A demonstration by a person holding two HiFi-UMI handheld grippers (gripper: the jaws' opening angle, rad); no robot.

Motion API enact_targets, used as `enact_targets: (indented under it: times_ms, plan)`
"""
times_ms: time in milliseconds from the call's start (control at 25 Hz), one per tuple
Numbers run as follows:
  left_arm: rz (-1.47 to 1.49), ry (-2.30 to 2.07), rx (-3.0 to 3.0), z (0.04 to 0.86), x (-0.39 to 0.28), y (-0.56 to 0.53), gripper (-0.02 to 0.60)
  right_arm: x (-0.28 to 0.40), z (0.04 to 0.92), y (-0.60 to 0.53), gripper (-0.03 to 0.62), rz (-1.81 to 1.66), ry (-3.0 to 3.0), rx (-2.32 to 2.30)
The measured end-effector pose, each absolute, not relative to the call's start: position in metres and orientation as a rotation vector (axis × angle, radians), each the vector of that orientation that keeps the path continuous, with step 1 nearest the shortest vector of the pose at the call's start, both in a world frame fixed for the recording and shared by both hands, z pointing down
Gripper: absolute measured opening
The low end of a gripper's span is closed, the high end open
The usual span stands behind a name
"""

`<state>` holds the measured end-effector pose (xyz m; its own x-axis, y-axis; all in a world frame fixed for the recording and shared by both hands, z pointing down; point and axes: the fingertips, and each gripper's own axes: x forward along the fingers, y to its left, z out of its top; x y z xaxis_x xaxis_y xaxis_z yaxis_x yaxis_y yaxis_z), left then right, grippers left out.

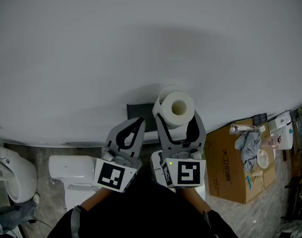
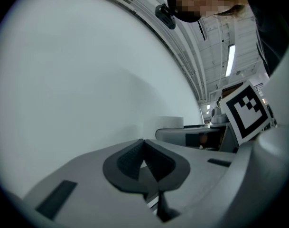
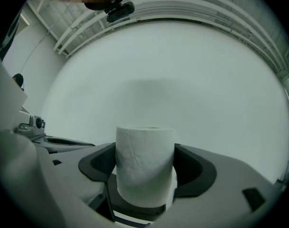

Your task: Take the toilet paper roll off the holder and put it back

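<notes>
A white toilet paper roll (image 1: 176,105) sits between the jaws of my right gripper (image 1: 176,119), held up close to the white wall with its cardboard core facing the head view. In the right gripper view the roll (image 3: 145,163) stands upright, pinched by the dark pads (image 3: 194,171) of the right gripper (image 3: 145,172). Just left of it, my left gripper (image 1: 137,125) is shut with nothing in it; its pads (image 2: 127,161) meet at the left gripper (image 2: 144,152) tip. A dark holder plate (image 1: 139,109) shows on the wall behind the two grippers. The roll (image 2: 163,123) also appears at the left gripper view's right.
The white wall (image 1: 141,43) fills most of every view. A white toilet (image 1: 71,170) stands below at the left, with another white fixture (image 1: 12,175) beyond it. A cardboard box (image 1: 235,170) with cloths and clutter on top stands at the right.
</notes>
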<state>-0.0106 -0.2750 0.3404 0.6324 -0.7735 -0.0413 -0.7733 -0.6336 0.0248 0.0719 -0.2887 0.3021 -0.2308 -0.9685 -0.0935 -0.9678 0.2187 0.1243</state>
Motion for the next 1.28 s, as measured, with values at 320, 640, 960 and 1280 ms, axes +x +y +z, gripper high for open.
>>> enact_targets:
  times_ms: [320,640,960,1280]
  plan:
    - [-0.086,-1.338,2.833,0.342,-0.020,-0.272,0.006,0.078,0.310,-0.285,0.359,-0.210,-2.376,1.955]
    - [-0.085,-1.348,2.835,0.341,-0.015,-0.269,0.006,0.096,0.303,-0.283,0.359,-0.253,-2.379,2.031]
    - [-0.086,-1.355,2.846,0.339,-0.011,-0.265,0.006,0.107,0.303,-0.279,0.359,-0.256,-2.360,2.054]
    - [-0.078,-1.366,2.839,0.336,-0.014,-0.267,0.006,0.113,0.303,-0.281,0.359,-0.245,-2.340,2.074]
